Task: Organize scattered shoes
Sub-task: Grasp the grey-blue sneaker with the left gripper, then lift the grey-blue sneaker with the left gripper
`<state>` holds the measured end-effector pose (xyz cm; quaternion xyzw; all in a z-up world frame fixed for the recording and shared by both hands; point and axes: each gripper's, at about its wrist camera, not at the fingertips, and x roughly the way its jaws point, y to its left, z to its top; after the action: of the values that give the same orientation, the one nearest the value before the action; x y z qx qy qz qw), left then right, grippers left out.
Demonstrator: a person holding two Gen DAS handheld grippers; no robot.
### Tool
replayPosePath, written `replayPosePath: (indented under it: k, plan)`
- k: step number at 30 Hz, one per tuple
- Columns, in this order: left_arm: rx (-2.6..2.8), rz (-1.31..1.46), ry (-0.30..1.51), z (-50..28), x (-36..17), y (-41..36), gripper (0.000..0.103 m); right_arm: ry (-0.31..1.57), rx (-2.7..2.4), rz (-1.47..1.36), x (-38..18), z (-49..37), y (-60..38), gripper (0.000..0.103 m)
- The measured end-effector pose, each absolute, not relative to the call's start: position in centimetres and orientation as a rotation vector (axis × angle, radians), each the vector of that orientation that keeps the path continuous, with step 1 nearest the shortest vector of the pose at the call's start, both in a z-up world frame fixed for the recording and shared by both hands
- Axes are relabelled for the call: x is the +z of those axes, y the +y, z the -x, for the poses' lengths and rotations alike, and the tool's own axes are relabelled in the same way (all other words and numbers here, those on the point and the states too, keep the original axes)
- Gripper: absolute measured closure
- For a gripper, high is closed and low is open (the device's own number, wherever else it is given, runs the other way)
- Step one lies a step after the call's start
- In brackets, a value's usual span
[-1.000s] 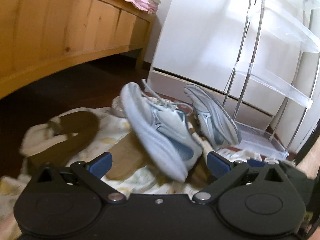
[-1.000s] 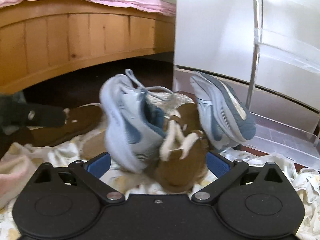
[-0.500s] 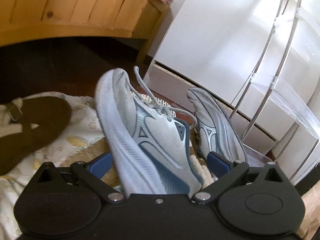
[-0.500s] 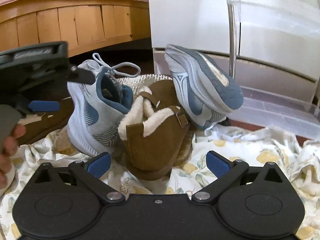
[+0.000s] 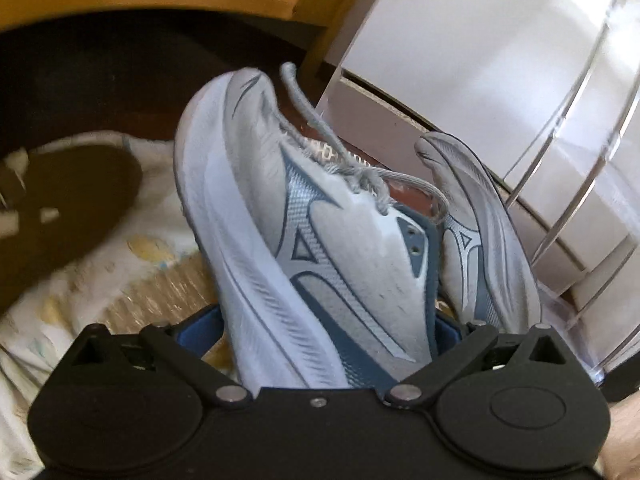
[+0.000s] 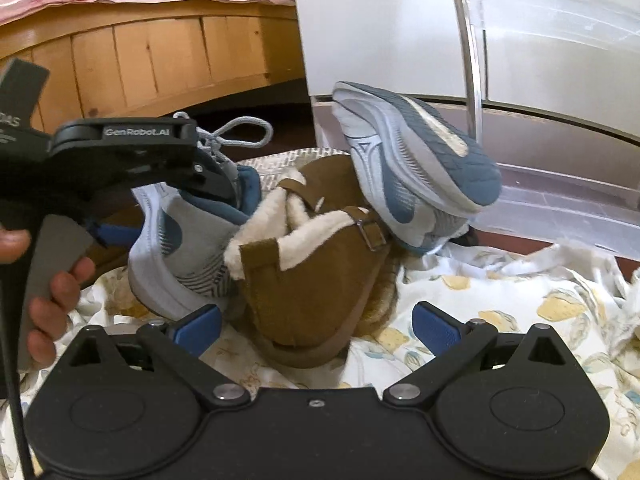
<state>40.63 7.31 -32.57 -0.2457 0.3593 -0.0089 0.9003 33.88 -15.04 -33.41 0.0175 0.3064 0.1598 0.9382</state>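
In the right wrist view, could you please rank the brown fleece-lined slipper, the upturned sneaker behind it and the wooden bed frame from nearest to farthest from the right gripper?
1. Brown fleece-lined slipper: just ahead of the open right gripper, centre.
2. Upturned sneaker: behind the slipper, to the right, sole up.
3. Wooden bed frame: far back, upper left.

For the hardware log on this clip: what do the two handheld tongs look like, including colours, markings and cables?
Both are matte black plastic: a wide body with two round discs, silver pivot screws and angled link arms ending in blue finger pads. The left tongs, seen side-on in the right wrist view, carry white "GenRobot.AI" lettering, a grey trigger handle and a thin black cable. The right tongs show no lettering. No sleeves visible.
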Motion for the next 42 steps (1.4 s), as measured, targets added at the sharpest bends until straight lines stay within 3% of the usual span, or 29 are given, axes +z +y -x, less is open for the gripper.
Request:
replayPosePath:
  k: [11, 20, 42]
  plan:
    - [0.004, 0.457, 0.712, -40.2, -32.8, 6.4, 0.015, 0.66, 0.335, -0.078, -34.3, -34.6, -15.3, 0.0]
    - [0.033, 0.55, 0.693, -38.1, -32.2, 8.2, 0.018, 0.659, 0.349, -0.085, -33.8, -34.4, -15.4, 0.0]
    - [-0.042, 0.706, 0.665, -18.9, -24.6, 9.6, 0.02, 0.628, 0.419, -0.068, -24.3, -23.8, -17.2, 0.0]
